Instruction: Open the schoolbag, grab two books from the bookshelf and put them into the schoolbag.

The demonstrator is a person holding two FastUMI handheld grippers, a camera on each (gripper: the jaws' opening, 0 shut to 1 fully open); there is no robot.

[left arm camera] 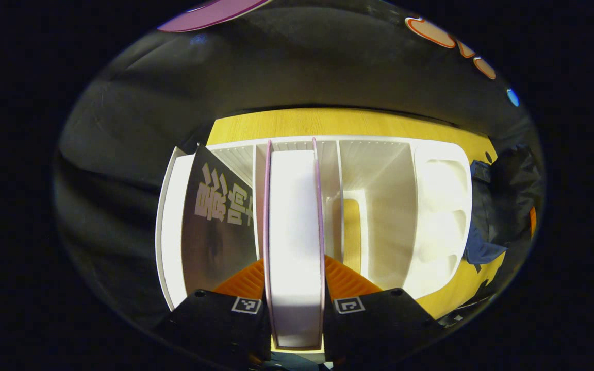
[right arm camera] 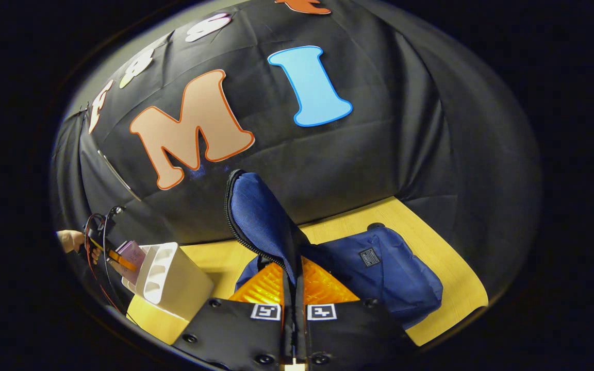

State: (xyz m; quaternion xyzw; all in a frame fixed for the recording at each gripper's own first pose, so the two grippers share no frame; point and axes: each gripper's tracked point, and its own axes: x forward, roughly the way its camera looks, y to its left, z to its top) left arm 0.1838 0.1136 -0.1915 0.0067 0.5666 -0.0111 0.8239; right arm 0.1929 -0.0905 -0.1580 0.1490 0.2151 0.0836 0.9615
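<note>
The left gripper [left arm camera: 295, 288] is clamped on a pink-edged book [left arm camera: 294, 232] standing in the white bookshelf [left arm camera: 431, 216]; the right gripper [right arm camera: 294, 293] pinches the schoolbag's flap [right arm camera: 258, 216] — raised above the blue schoolbag [right arm camera: 395, 278] on the yellow table [right arm camera: 451, 273]; a dark book [left arm camera: 217, 221] leans beside it.

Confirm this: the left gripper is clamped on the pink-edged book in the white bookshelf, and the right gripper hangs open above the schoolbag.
Wrong on one point: the right gripper isn't open. The right gripper view shows it shut on the schoolbag's flap, holding it up. The rest stands: the left gripper is clamped on the pink-edged book in the white bookshelf.
</note>
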